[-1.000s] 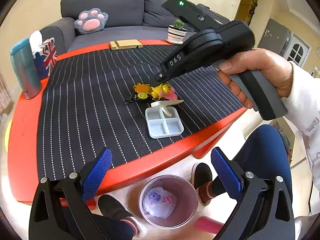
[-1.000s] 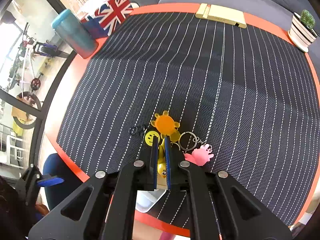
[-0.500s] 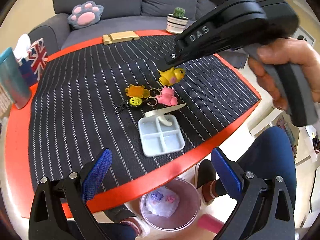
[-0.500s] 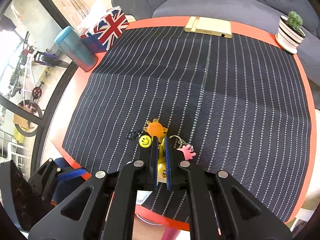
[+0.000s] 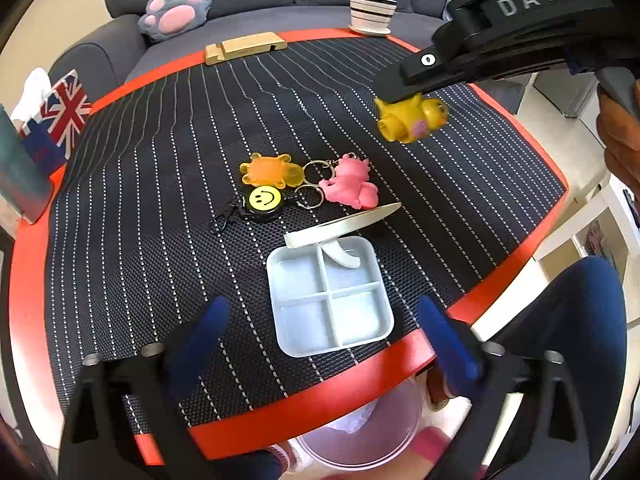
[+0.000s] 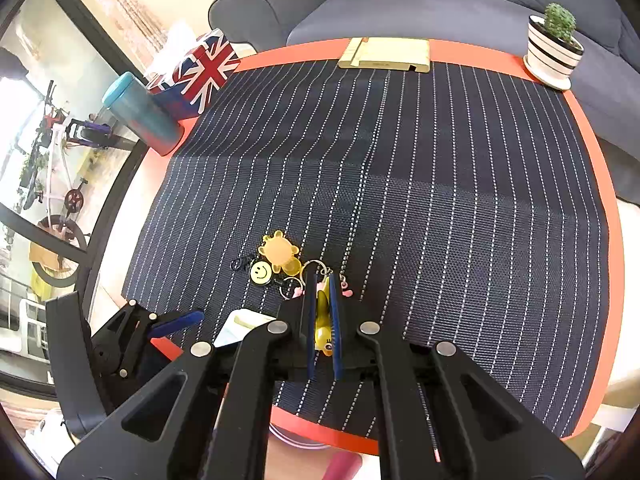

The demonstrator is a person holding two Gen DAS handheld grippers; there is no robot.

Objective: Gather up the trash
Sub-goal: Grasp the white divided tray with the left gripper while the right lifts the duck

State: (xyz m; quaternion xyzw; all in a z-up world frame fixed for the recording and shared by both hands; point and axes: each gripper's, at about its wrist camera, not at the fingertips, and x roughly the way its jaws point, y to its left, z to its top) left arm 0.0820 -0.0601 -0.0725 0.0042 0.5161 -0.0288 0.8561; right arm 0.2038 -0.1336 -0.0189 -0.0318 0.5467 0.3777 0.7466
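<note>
My right gripper (image 6: 322, 280) is shut on a yellow rubber duck (image 6: 322, 320), held well above the striped mat; it shows in the left wrist view (image 5: 410, 120) at upper right. On the mat lie an orange turtle keychain (image 5: 270, 170), a smiley badge reel (image 5: 264, 199), a pink toy keychain (image 5: 352, 188) and white tweezers (image 5: 340, 226). A pale blue divided tray (image 5: 328, 300) sits near the front edge. My left gripper (image 5: 324, 328) is open and empty, low at the table's front edge. A clear bin (image 5: 360, 436) with crumpled trash stands under the edge.
A red table (image 5: 28, 300) carries the black striped mat (image 6: 440, 200). At the back stand a wooden phone stand (image 5: 246, 47), a potted cactus (image 5: 372, 6), a Union Jack tissue box (image 5: 56, 116) and a teal tumbler (image 6: 140, 114). A grey sofa lies behind.
My right gripper has lifted the duck off the mat and carried it up and to the right. My left gripper has risen and moved forward over the table edge.
</note>
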